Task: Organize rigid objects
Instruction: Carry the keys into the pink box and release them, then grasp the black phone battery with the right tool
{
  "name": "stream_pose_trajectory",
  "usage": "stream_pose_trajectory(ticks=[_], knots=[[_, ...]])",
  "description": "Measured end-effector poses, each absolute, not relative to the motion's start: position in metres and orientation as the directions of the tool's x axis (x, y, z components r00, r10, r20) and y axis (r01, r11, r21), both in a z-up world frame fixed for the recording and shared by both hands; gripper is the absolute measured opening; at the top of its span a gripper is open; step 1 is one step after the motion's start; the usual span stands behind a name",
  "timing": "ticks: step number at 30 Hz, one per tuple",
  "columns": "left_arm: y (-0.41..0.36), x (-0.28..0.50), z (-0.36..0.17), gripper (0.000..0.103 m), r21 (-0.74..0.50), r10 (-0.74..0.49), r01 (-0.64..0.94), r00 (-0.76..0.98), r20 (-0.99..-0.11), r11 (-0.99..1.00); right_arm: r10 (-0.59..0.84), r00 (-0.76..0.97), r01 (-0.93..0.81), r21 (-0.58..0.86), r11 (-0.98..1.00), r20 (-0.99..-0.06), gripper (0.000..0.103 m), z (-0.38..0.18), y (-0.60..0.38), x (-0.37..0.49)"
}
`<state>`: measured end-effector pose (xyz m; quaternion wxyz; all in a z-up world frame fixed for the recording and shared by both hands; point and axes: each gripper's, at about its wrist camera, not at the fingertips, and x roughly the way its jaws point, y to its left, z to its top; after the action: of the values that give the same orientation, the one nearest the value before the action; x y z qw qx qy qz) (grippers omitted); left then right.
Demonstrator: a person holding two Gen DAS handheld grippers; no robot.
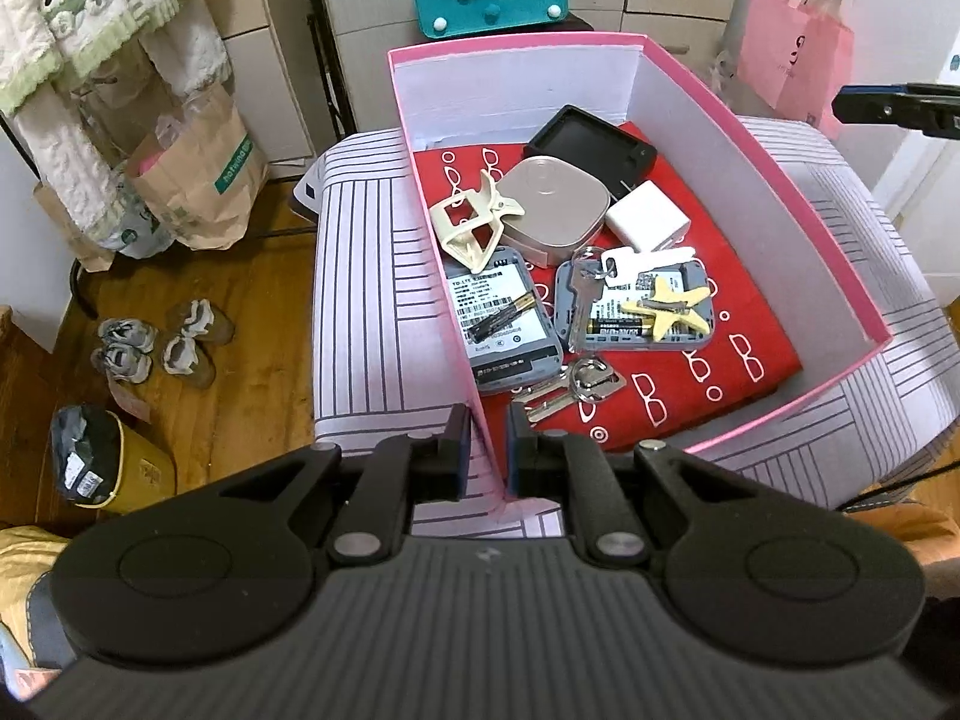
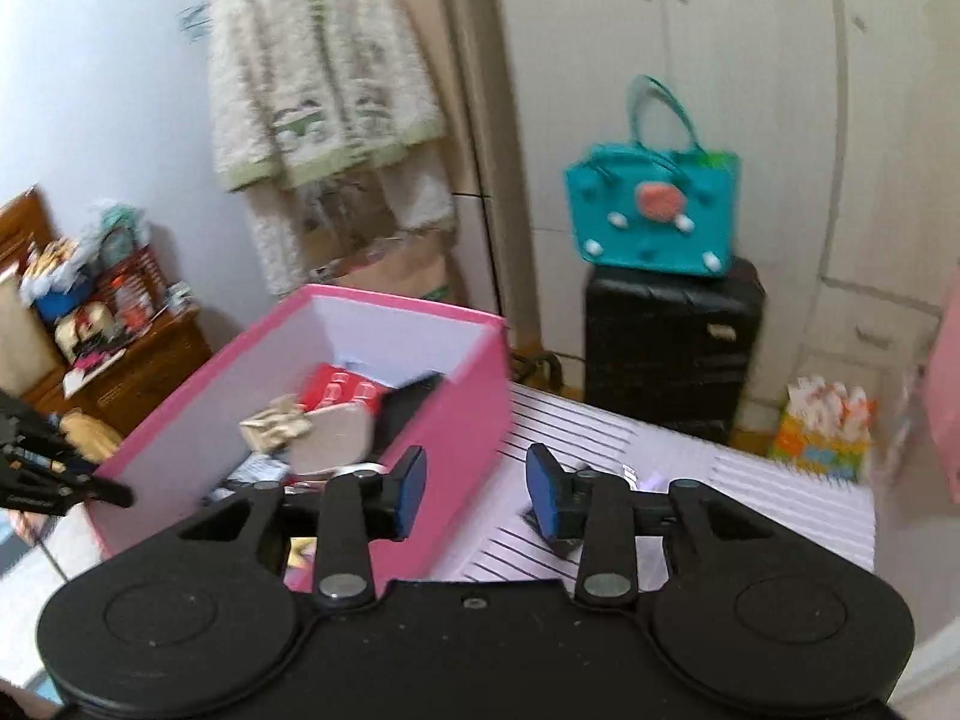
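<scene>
A pink box (image 1: 780, 180) stands on a striped stool (image 1: 360, 276). On a red cloth (image 1: 690, 384) inside it lie a beige square device (image 1: 552, 207), a black case (image 1: 591, 144), a white charger (image 1: 648, 222), a cream clip (image 1: 468, 222), two grey devices (image 1: 510, 324), a star hair clip (image 1: 666, 306), keys (image 1: 570, 387) and batteries. My left gripper (image 1: 487, 420) is shut on the box's near wall at its corner. My right gripper (image 2: 477, 495) stands open and empty, beside the pink box (image 2: 444, 420), above the stool top (image 2: 660, 468). The right wrist view is blurred.
A teal bag (image 2: 654, 216) sits on a black suitcase (image 2: 672, 348) behind the stool. Paper bags (image 1: 198, 180), small shoes (image 1: 162, 342) and a yellow bin (image 1: 114, 462) are on the wooden floor to the left. A pink bag (image 1: 792, 54) hangs at the right.
</scene>
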<state>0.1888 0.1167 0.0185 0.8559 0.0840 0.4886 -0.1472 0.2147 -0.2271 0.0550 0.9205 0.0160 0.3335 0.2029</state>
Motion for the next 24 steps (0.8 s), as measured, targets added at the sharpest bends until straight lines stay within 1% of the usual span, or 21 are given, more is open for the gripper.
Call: stream_pose_trajectory(ticks=[2,3,5,7,10,16,19,20,24], knots=[[0.115,0.189,0.019,0.009,0.009,-0.161,0.334,0.477,-0.864,0.943,0.387,0.690,-0.360,0.174,0.917,-0.612,0.052,0.042,-0.238,0.221],[0.114,0.189,0.019,0.009,0.010,-0.158,0.330,0.477,-0.865,0.944,0.392,0.684,-0.371,0.170,0.913,-0.615,0.054,0.035,-0.240,0.224],[0.114,0.189,0.019,0.009,0.010,-0.153,0.321,0.478,-0.865,0.947,0.376,0.686,-0.375,0.139,0.916,-0.623,0.061,0.019,-0.240,0.230],[0.114,0.189,0.019,0.009,0.006,-0.152,0.312,0.478,-0.865,0.950,0.350,0.686,-0.376,0.101,0.921,-0.639,0.063,0.003,-0.237,0.237],[0.115,0.190,0.019,0.009,0.002,-0.150,0.303,0.477,-0.866,0.953,0.343,0.676,-0.387,0.081,0.918,-0.652,0.064,-0.017,-0.234,0.246],[0.113,0.191,0.019,0.009,0.006,-0.142,0.299,0.472,-0.870,0.954,0.356,0.618,-0.345,0.165,0.924,-0.701,0.065,-0.044,-0.230,0.275],[0.114,0.192,0.019,0.009,0.003,-0.144,0.301,0.466,-0.873,0.954,0.354,0.599,-0.320,0.191,0.928,-0.718,0.068,-0.054,-0.225,0.286],[0.114,0.192,0.019,0.009,0.002,-0.145,0.302,0.464,-0.874,0.953,0.344,0.595,-0.316,0.182,0.931,-0.727,0.072,-0.056,-0.222,0.290],[0.114,0.192,0.019,0.009,0.003,-0.146,0.306,0.463,-0.874,0.952,0.302,0.603,-0.341,0.103,0.934,-0.738,0.074,-0.064,-0.210,0.298]])
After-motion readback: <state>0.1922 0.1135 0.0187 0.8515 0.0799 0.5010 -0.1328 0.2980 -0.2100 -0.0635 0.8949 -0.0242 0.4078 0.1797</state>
